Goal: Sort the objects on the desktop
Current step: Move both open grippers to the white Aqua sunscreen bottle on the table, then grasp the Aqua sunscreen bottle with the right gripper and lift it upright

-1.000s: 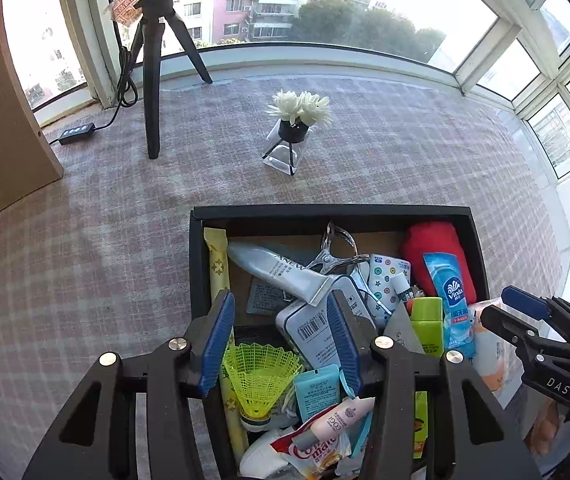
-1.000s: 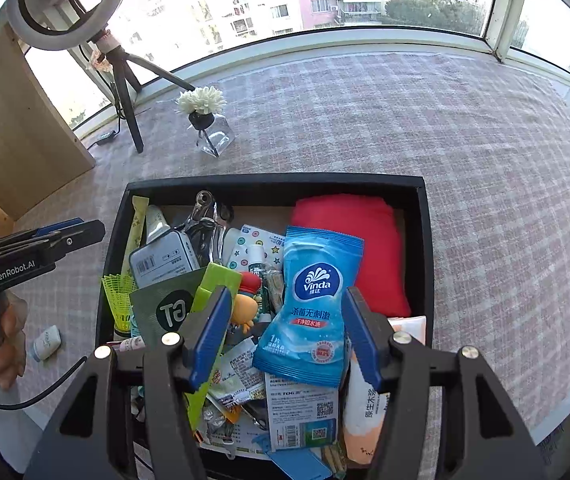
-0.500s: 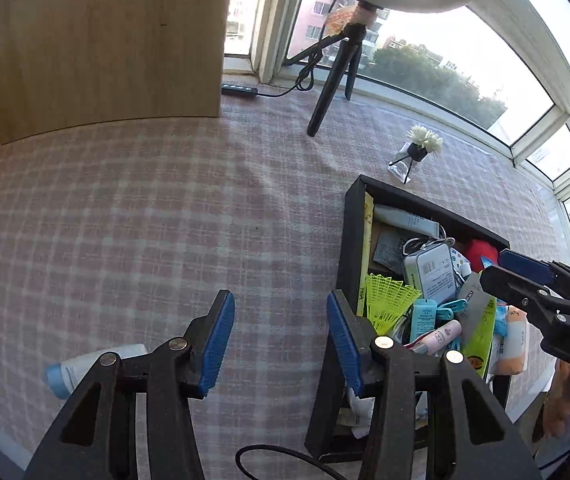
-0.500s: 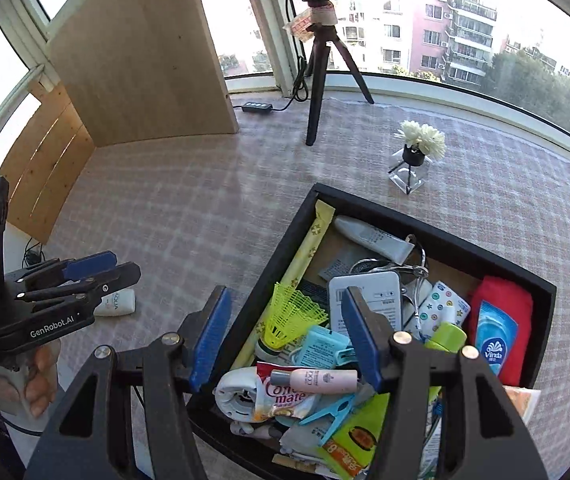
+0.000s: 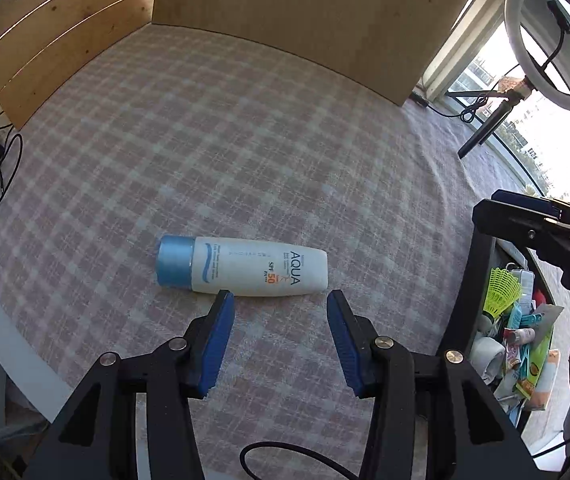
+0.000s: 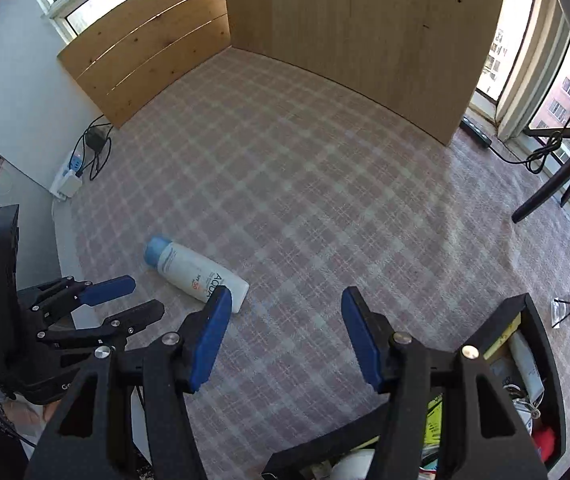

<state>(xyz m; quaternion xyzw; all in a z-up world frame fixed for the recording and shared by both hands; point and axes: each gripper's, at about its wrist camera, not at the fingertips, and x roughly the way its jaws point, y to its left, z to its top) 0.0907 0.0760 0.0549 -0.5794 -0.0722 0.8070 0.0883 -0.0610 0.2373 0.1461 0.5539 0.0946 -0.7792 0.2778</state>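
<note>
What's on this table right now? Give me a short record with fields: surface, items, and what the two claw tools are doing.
surface: checked tablecloth
loose item: sunscreen bottle, white with blue cap, lying on its side
container: black tray, crowded with small items, at the right
left gripper: open, empty, just short of the bottle
right gripper: open, empty
background: wooden panels, ring light

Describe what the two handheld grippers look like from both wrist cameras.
Both are black plastic frames. The left gripper has two fingers faced with ribbed blue pads, silver screw heads on the linkages, and a thin black cable looping beneath. The right gripper matches: blue pads, silver screws.
</note>
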